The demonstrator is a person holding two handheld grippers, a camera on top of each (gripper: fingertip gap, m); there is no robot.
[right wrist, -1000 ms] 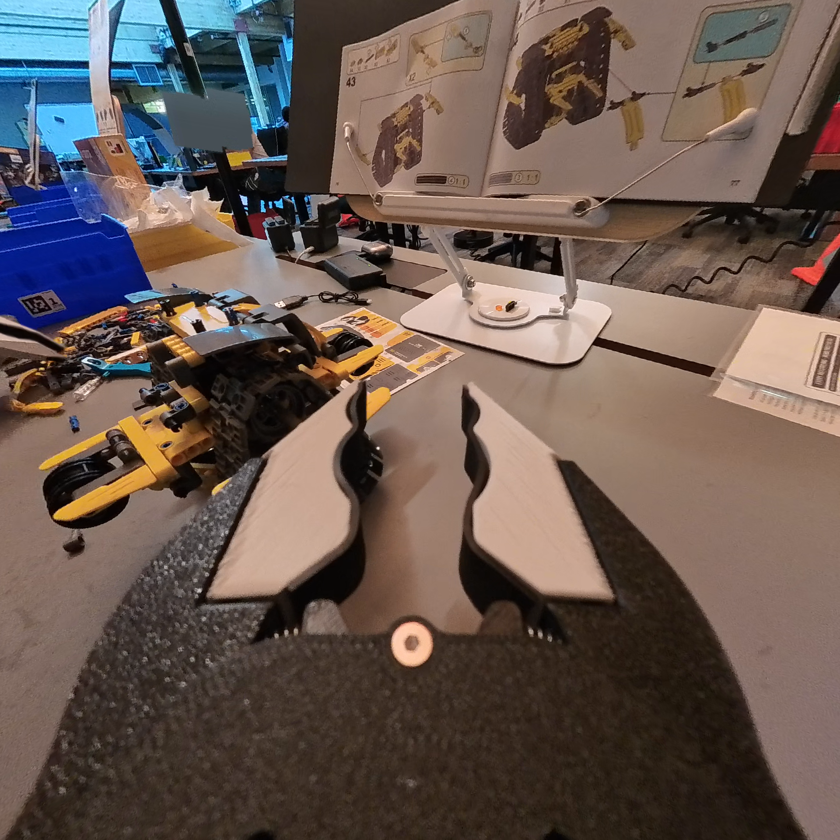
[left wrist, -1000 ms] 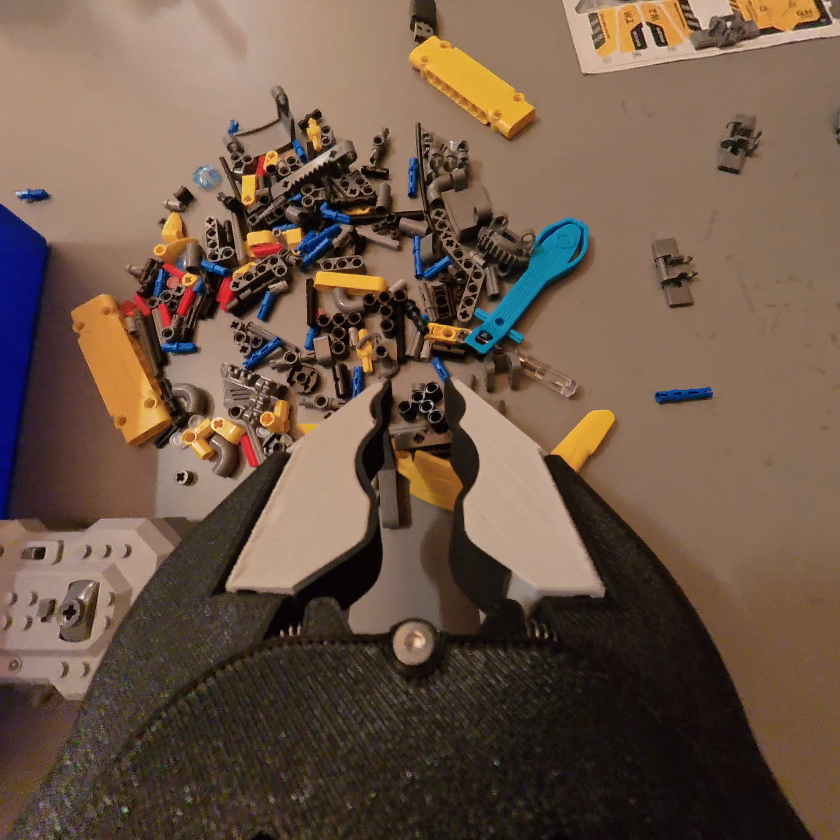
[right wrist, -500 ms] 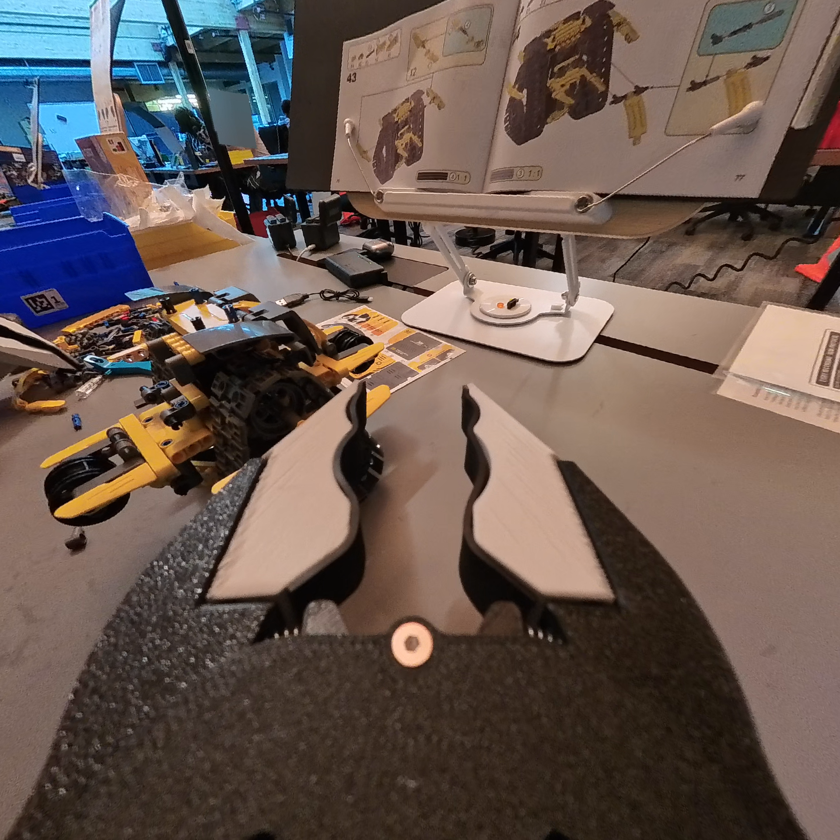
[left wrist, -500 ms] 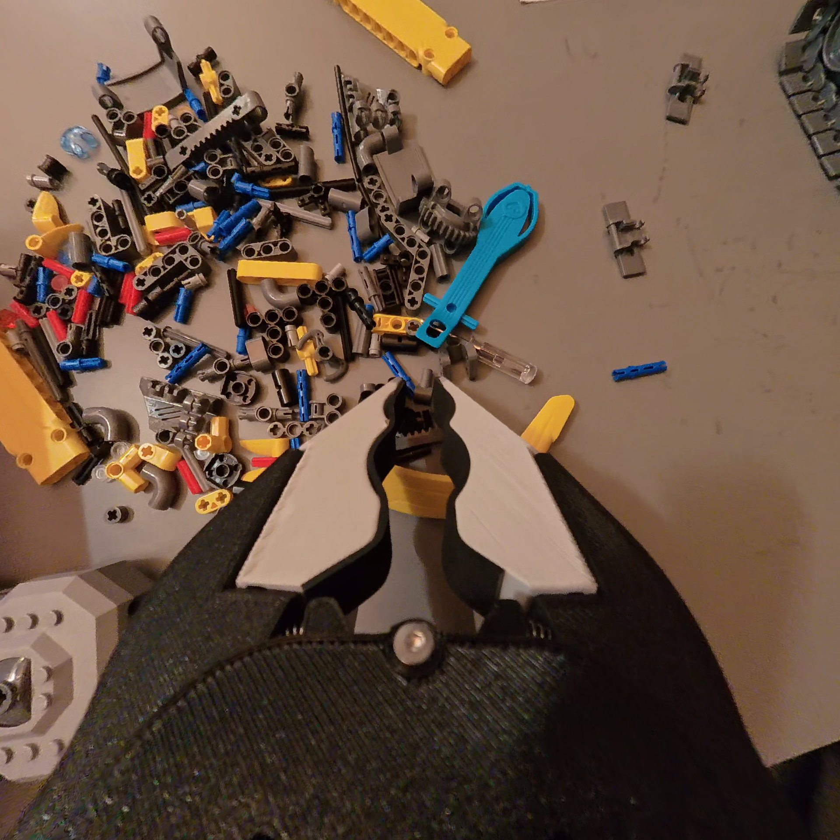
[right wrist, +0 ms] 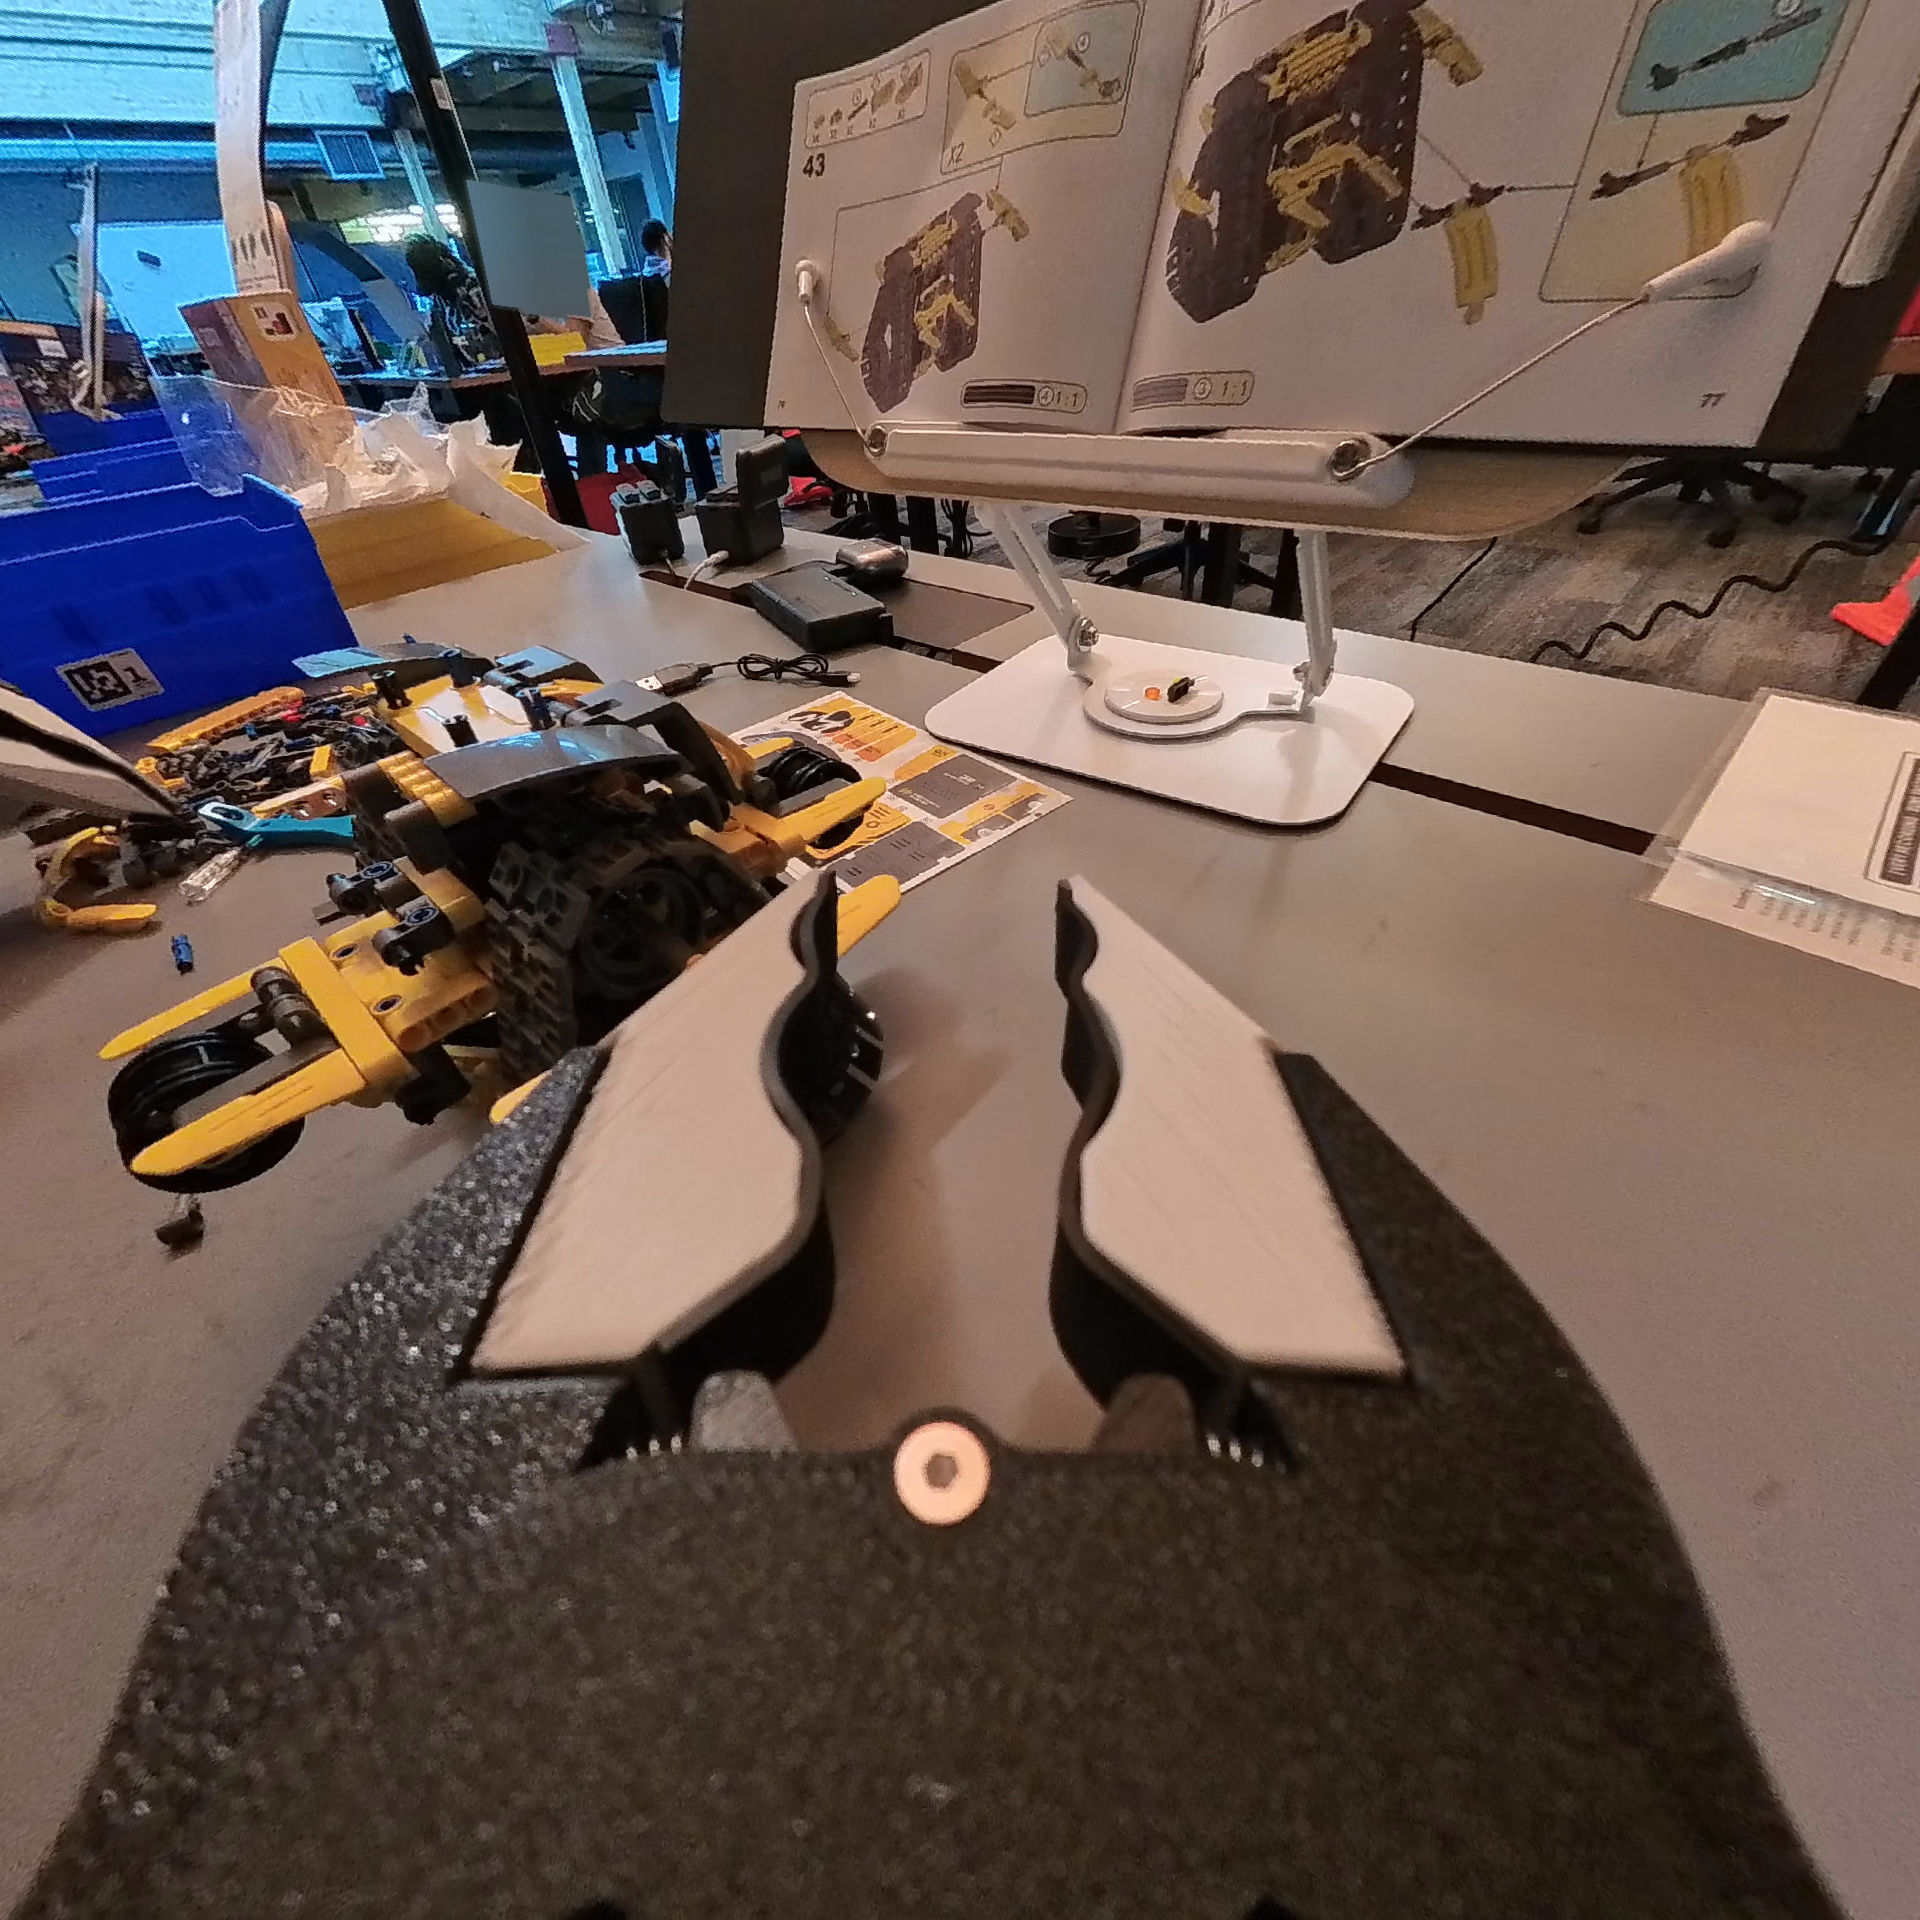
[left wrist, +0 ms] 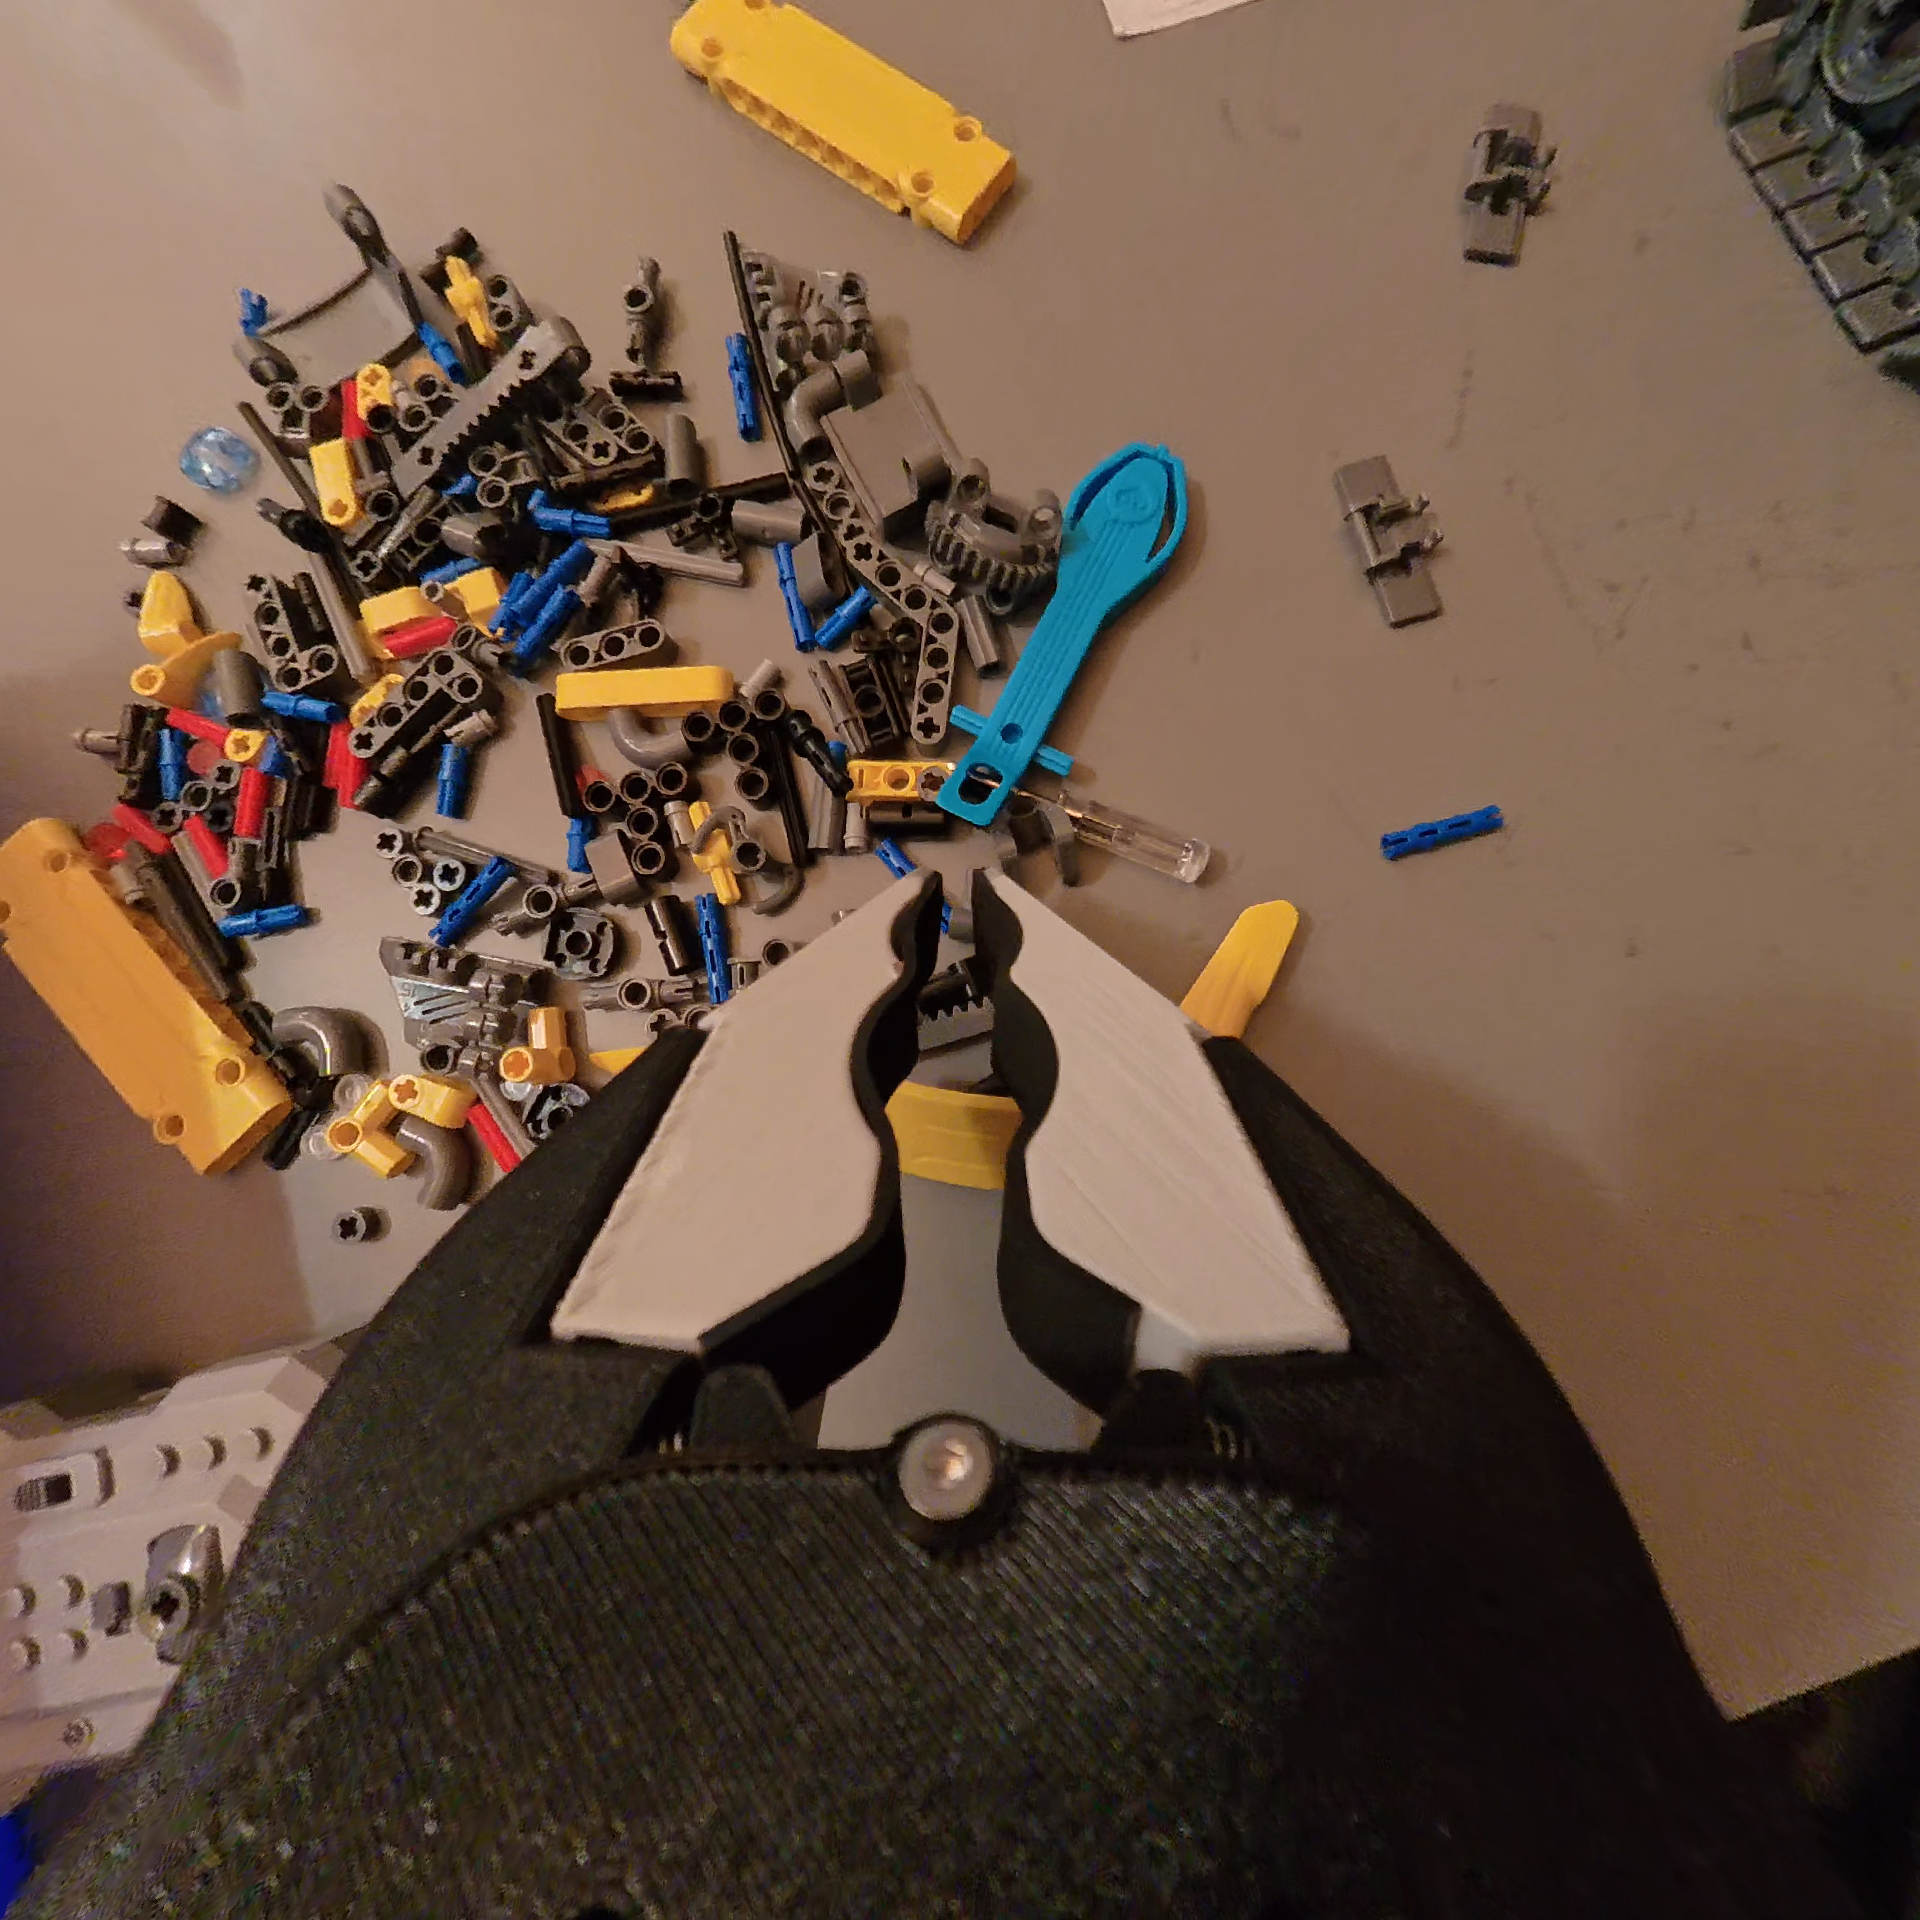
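Note:
In the left wrist view my left gripper (left wrist: 956, 883) hangs over the near edge of a pile of small building pieces (left wrist: 623, 665): black, grey, blue, red and yellow. Its fingers are nearly together and pinch a small dark grey toothed piece (left wrist: 951, 1013). A yellow curved piece (left wrist: 951, 1143) lies under the fingers. A teal flat tool (left wrist: 1081, 613) lies just beyond the tips. In the right wrist view my right gripper (right wrist: 940, 904) is open and empty above the grey table (right wrist: 1351, 1091), just right of a yellow and black model vehicle (right wrist: 499, 894).
A long yellow panel (left wrist: 842, 114) and another yellow panel (left wrist: 125, 997) flank the pile. Grey track links (left wrist: 1387, 540) and a blue pin (left wrist: 1439, 831) lie to the right. An open instruction booklet (right wrist: 1247, 208) rests on a white stand (right wrist: 1174, 717). Blue bins (right wrist: 156, 592) stand far left. The left gripper's tips are roughly 45 cm from the right gripper's. The blue pin (left wrist: 1439, 831) is about 10 cm from my left fingertips and 35 cm from my right. It turns up in the right wrist view (right wrist: 183, 945) as well.
My left gripper has closed from open onto the small toothed piece at the pile's near edge, and the view has shifted a little over the pile. The right gripper has stayed still and open.

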